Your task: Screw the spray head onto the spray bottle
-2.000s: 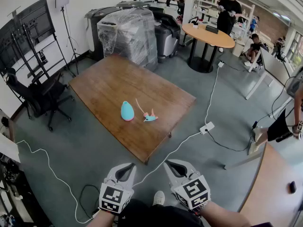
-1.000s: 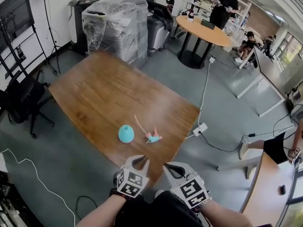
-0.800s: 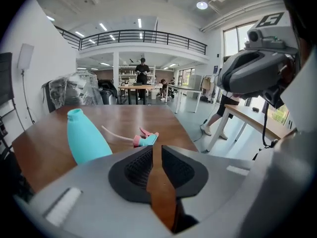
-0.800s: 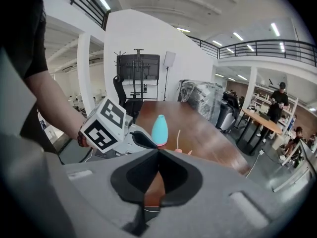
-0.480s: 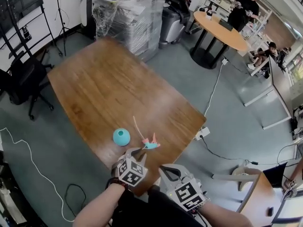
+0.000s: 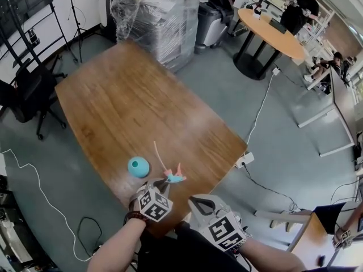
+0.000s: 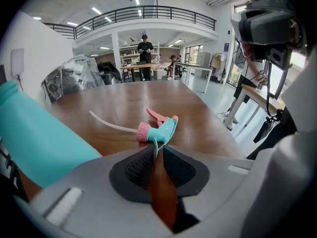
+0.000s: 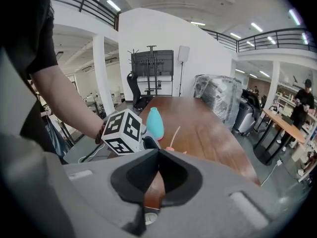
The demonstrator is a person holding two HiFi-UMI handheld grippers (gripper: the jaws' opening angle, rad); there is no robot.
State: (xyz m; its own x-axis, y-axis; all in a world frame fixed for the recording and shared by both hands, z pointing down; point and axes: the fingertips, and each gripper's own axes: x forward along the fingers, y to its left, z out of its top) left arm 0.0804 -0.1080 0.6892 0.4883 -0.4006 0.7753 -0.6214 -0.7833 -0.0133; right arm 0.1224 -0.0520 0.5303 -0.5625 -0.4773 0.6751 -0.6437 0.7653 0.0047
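The teal spray bottle [image 6: 138, 166] stands upright near the wooden table's front edge [image 6: 187, 205]. It fills the left of the left gripper view [image 7: 39, 143]. Just right of it lies the teal spray head [image 6: 173, 178] with a pink collar [image 7: 143, 131], its thin tube [image 6: 157, 152] pointing away. My left gripper [image 6: 163, 182] reaches over the edge. Its jaws stand a narrow slit apart, and the head's teal end [image 7: 159, 133] lies right at the tips [image 7: 154, 148]. My right gripper [image 6: 199, 200] hangs shut and empty just off the table edge, behind the left one's marker cube [image 8: 124, 131].
A plastic-wrapped machine [image 6: 156, 16] stands at the table's far end. A black office chair [image 6: 28, 98] is to the left. A white cable and power strip [image 6: 245, 160] lie on the floor to the right. A round table [image 6: 272, 33] with people is beyond.
The table has come closer in the head view. My left gripper has moved forward until its tips are at the spray head. The right gripper has stayed low beside it.
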